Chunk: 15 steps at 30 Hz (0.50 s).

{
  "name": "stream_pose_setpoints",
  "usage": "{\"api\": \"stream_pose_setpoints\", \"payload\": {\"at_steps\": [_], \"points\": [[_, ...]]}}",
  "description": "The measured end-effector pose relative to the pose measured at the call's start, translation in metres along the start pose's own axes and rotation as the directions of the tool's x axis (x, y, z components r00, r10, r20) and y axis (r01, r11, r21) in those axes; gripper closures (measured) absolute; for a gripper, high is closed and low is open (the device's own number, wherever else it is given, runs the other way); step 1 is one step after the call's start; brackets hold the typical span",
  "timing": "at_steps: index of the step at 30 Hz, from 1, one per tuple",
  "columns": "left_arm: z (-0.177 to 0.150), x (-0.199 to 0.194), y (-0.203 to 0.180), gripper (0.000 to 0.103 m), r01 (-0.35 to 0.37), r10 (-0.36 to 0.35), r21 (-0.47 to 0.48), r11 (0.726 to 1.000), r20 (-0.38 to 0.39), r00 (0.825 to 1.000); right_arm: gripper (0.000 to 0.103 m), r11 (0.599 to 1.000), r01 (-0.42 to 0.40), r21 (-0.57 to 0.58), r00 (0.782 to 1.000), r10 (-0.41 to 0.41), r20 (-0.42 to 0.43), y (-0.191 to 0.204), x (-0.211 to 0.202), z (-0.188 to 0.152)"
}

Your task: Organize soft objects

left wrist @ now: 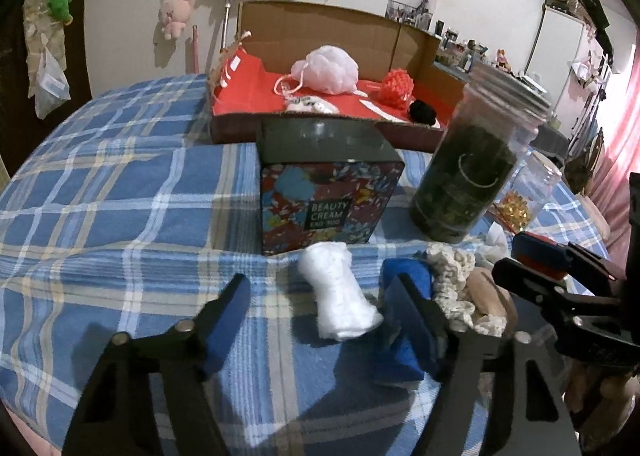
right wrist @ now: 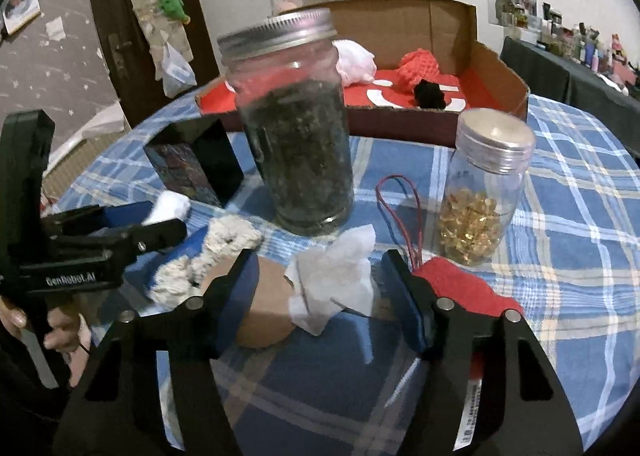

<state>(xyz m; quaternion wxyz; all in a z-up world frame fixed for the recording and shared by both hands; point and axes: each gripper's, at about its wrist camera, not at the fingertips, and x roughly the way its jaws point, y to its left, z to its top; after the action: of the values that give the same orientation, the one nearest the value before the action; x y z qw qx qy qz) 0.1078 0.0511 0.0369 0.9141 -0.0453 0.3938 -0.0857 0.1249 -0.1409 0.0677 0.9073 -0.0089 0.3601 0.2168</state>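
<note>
A white cotton roll (left wrist: 340,296) lies on the blue plaid cloth between the fingers of my left gripper (left wrist: 320,288). The jaws stand apart and the left pad is clear of the roll. Just right of it sit a blue soft piece (left wrist: 408,274), a cream crocheted piece (left wrist: 452,280) and a tan object (left wrist: 492,296). In the right wrist view a crumpled white tissue (right wrist: 336,280) sits between the pads of my right gripper (right wrist: 320,268), with a gap on its left side. A red felt piece (right wrist: 460,288) with a red cord lies under the right finger.
A cardboard box (left wrist: 416,43) with red lining at the back holds a pink mesh puff (left wrist: 328,67), a red knit piece (left wrist: 398,85) and a black one (left wrist: 424,111). A patterned cream box (left wrist: 328,195), a tall jar of dark leaves (right wrist: 296,143) and a small jar of gold beads (right wrist: 480,207) stand close ahead.
</note>
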Motion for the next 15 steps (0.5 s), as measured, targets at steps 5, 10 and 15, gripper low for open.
{"api": "stream_pose_setpoints", "payload": {"at_steps": [5, 10, 15], "points": [[-0.001, 0.004, -0.002, 0.078, -0.015, 0.015, 0.029, 0.999, -0.008, 1.0, 0.077, 0.998, 0.014, -0.055, 1.0, -0.015, -0.026, 0.006, 0.005, -0.004], [0.0, -0.006, -0.006, 0.087, 0.009, -0.009, 0.037, 0.999, 0.013, 1.0, 0.091, 1.0, -0.007, -0.027, 1.0, 0.007, 0.005, 0.002, -0.001, -0.004], [0.005, -0.022, -0.018, 0.087, 0.049, -0.052, 0.066, 0.997, 0.049, 0.997, 0.095, 1.0, -0.007, -0.025, 0.999, 0.008, 0.04, 0.002, -0.013, -0.004]]}}
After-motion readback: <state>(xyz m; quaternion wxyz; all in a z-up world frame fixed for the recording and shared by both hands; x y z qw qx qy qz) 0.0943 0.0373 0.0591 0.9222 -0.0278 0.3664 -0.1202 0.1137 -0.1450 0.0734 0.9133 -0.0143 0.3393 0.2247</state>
